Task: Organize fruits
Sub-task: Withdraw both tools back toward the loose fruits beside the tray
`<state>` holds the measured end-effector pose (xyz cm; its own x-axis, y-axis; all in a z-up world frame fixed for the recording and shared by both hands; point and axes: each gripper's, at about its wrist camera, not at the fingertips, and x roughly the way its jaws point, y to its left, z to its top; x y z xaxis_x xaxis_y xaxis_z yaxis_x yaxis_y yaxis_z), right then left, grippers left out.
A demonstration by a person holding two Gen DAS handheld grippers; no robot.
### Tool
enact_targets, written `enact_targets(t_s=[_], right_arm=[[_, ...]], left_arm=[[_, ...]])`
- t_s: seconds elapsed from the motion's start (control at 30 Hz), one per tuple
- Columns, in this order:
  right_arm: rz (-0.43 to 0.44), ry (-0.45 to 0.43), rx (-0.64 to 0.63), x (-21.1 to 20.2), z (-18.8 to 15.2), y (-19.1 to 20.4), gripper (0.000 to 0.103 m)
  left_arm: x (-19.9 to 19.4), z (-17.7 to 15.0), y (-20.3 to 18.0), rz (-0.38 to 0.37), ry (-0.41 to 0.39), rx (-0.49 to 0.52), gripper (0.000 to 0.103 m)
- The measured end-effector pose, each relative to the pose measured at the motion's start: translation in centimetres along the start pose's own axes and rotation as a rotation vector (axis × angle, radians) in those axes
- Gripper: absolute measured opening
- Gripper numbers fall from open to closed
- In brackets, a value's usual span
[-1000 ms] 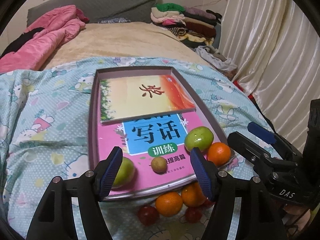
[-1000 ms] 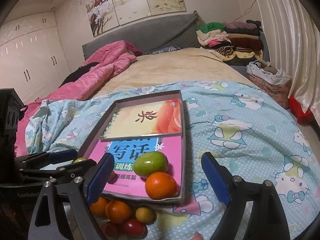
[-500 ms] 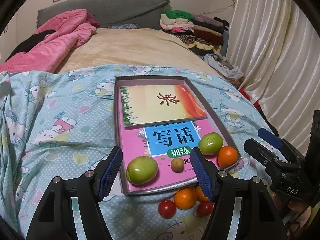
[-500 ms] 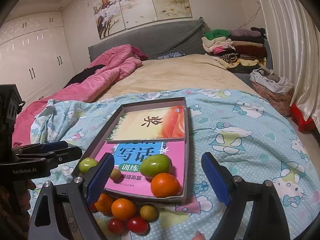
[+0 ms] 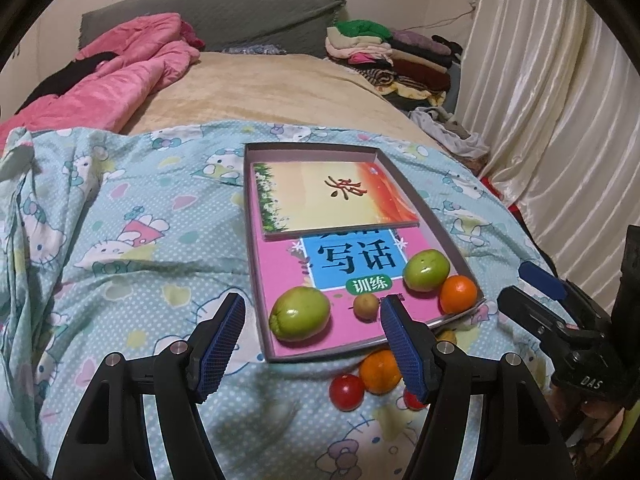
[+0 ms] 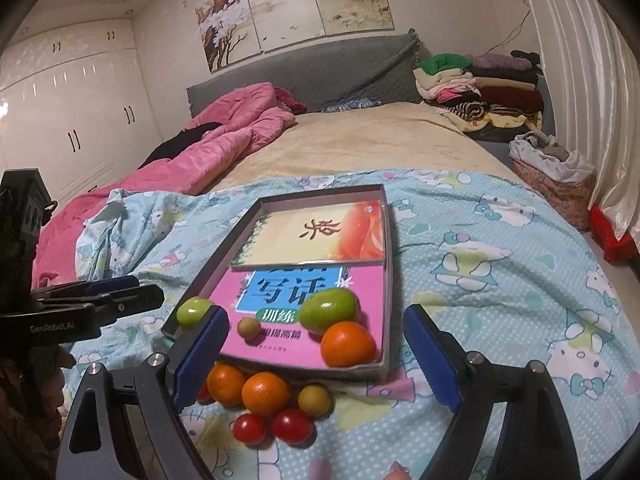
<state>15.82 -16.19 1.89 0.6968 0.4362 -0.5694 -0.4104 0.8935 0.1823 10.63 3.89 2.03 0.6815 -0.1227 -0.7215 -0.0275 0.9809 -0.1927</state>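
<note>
A shallow grey box [image 5: 251,240] [image 6: 387,264] lies on the blue patterned bedspread, with two books inside. In its near end sit two green fruits [image 5: 300,313] [image 5: 426,270], an orange [image 5: 458,294] [image 6: 347,343] and a small tan fruit [image 5: 365,306] [image 6: 249,327]. In front of the box lie loose oranges [image 6: 265,393], red tomatoes [image 6: 292,426] [image 5: 346,391] and a small yellow fruit [image 6: 314,400]. My left gripper [image 5: 312,344] is open and empty, just short of the box's near left corner. My right gripper [image 6: 316,356] is open and empty above the loose pile.
A pink quilt [image 5: 120,76] lies at the bed's far left and a stack of folded clothes [image 6: 480,88] at the far right. Curtains [image 5: 560,120] hang along the right. The bedspread [image 5: 120,240] extends left of the box.
Both grippers have drawn back and up from the box, the left one also shifting left. The fruits have not moved. Both stay open.
</note>
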Motion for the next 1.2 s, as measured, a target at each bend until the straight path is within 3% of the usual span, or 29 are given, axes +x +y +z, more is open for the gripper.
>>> enact_targets(t_s=[0.77, 1.2], right_arm=[[0.050, 0.070, -0.025, -0.5, -1.9, 3.1, 0.089], [0.058, 0.165, -0.049, 0.3, -3.5, 4.4, 0.089]], left_arm=[[-0.5, -1.7, -0.4, 0.003, 0.047, 0.027, 0.072], [0.6, -3.1, -0.8, 0.011, 0.132, 0.054, 0.072]])
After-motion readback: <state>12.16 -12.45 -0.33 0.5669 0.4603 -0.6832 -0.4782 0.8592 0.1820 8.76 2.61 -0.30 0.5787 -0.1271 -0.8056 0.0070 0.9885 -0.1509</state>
